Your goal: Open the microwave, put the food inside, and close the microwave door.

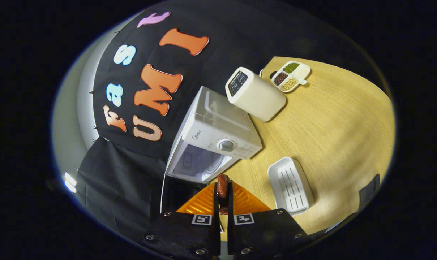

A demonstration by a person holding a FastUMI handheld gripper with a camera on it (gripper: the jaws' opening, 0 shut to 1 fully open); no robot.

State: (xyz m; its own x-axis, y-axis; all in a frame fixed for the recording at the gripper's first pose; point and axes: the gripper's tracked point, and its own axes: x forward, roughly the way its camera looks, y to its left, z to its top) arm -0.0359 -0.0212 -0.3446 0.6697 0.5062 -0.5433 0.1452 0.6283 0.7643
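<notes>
Gripper view: gripper (223, 191) pinching sausage (223, 185) before open microwave (218, 135).

— Where does it all sit from my tongs (223, 196)?

— A sausage (223, 187) is pinched between my fingers. The microwave (218, 135) sits just ahead at twelve o'clock on the table (341, 119), its door (175, 193) swung open toward eleven.

— And beyond?

— A toaster (256, 94) at one o'clock behind the microwave, a divided dish (291, 76) farther still. A tray (290, 185) lies near at two.

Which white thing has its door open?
The microwave, just beyond the hand-held gripper shut on the sausage. The toaster and tray have no door.
</notes>
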